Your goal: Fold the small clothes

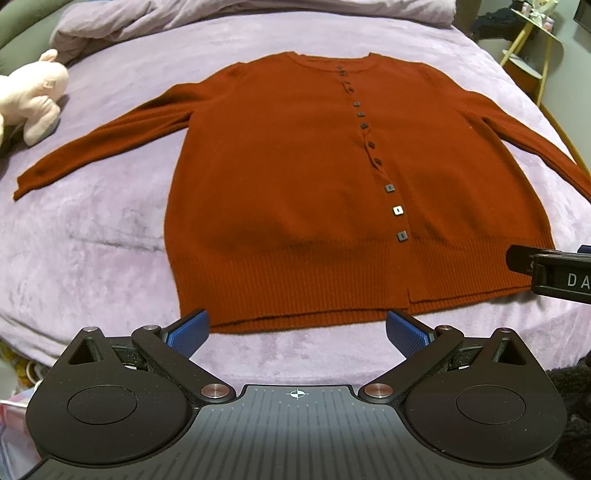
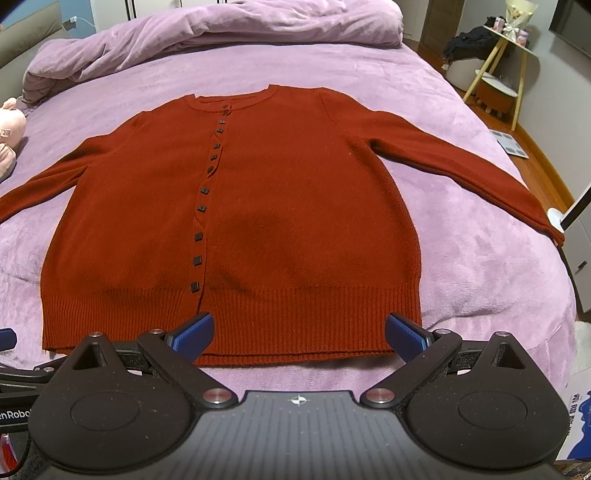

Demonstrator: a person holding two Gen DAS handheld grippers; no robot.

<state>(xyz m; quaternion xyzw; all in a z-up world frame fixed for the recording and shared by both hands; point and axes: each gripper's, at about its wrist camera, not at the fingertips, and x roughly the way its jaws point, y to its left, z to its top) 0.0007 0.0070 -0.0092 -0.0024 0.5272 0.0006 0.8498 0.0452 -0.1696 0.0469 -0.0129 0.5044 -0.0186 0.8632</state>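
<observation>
A rust-red buttoned cardigan (image 1: pixel 295 177) lies flat and face up on the purple bed, sleeves spread out to both sides, ribbed hem nearest me. It also shows in the right wrist view (image 2: pixel 280 206). My left gripper (image 1: pixel 297 328) is open and empty, just in front of the hem's left half. My right gripper (image 2: pixel 299 334) is open and empty, over the hem's right half. The right gripper's black body shows at the right edge of the left wrist view (image 1: pixel 554 269).
A pink plush toy (image 1: pixel 33 96) lies on the bed beside the left sleeve. A bunched purple duvet (image 2: pixel 207 33) lies at the far end. A yellow-legged side table (image 2: pixel 506 66) and floor items stand right of the bed.
</observation>
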